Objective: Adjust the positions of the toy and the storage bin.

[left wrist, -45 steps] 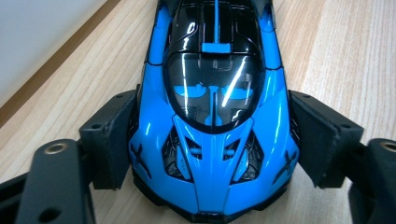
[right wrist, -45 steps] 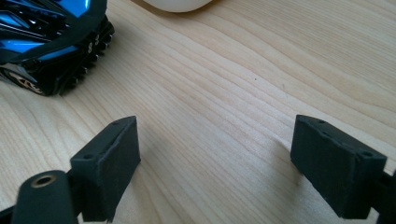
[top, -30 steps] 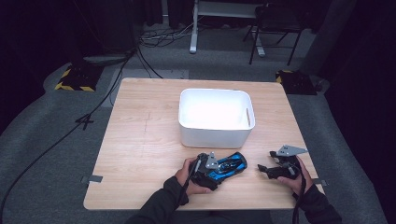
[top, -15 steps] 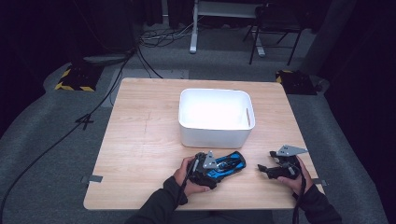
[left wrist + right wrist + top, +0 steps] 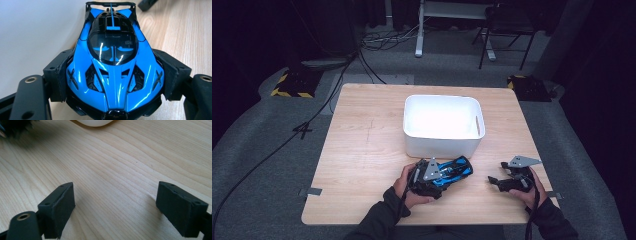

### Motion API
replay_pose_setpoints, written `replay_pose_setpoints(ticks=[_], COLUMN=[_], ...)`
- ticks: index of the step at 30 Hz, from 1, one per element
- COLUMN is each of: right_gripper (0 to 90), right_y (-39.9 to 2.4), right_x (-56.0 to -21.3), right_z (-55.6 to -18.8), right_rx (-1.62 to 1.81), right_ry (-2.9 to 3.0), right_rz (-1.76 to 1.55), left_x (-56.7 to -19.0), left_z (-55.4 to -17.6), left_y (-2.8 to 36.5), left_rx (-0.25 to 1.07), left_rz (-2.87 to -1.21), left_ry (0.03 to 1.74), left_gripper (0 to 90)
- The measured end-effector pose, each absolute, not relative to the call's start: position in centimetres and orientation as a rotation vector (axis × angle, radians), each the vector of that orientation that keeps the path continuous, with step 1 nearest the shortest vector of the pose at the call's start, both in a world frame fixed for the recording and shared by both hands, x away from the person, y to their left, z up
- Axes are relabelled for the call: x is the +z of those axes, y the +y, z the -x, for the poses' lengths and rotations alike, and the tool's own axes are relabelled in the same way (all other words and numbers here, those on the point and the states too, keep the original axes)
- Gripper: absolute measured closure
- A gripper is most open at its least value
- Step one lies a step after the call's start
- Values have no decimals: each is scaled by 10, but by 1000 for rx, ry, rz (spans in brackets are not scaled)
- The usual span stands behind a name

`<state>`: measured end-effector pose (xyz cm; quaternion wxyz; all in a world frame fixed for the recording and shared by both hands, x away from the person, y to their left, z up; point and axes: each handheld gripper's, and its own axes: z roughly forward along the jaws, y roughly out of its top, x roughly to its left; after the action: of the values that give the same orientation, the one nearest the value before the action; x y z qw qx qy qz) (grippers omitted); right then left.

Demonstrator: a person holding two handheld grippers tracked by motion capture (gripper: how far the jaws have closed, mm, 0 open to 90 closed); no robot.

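A blue and black toy car [image 5: 113, 62] sits between the jaws of my left gripper [image 5: 113, 82], whose pads press on both its sides. From above, the toy car [image 5: 455, 170] pokes out of the left gripper [image 5: 439, 176] just in front of the white bin [image 5: 443, 142], near the table's front edge. My right gripper [image 5: 494, 181] rests low at the front right of the table. Its jaws [image 5: 120, 207] stand wide apart over bare wood with nothing between them.
The white bin's near wall [image 5: 37, 27] fills the left of the left gripper view, close beside the car. The wooden table [image 5: 362, 150] has open surface to the left. Beyond the table lie cables, a chair and desk legs on grey floor.
The left gripper has lifted slightly with the car held in it. The right gripper has stayed where it was.
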<state>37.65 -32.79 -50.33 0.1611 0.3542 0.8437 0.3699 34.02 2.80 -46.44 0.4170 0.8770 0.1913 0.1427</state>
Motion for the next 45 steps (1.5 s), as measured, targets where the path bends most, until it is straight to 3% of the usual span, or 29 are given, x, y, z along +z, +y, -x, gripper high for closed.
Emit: replay_pose_setpoints(ticks=[6,31,41,45], right_gripper=[156,157,209,240], right_y=[-328,-328,-331,-333], right_x=[-503,-503,-495,-474], right_z=[-377,-376,-377,-383], right_rx=[1056,1060,1091,1193], right_ry=[2409,2407,2336,2254], right_rz=[-1011,-1016,-1019,-1052], left_x=[-453,-420,-418,-421], left_z=[-337,-314,-303,-296], left_y=[38,75,102,118], left_rx=[388,400,443,455], left_rz=[-2122,-2052,-2061,-2074], left_ry=[513,477,521,562], left_gripper=[247,247,247,247])
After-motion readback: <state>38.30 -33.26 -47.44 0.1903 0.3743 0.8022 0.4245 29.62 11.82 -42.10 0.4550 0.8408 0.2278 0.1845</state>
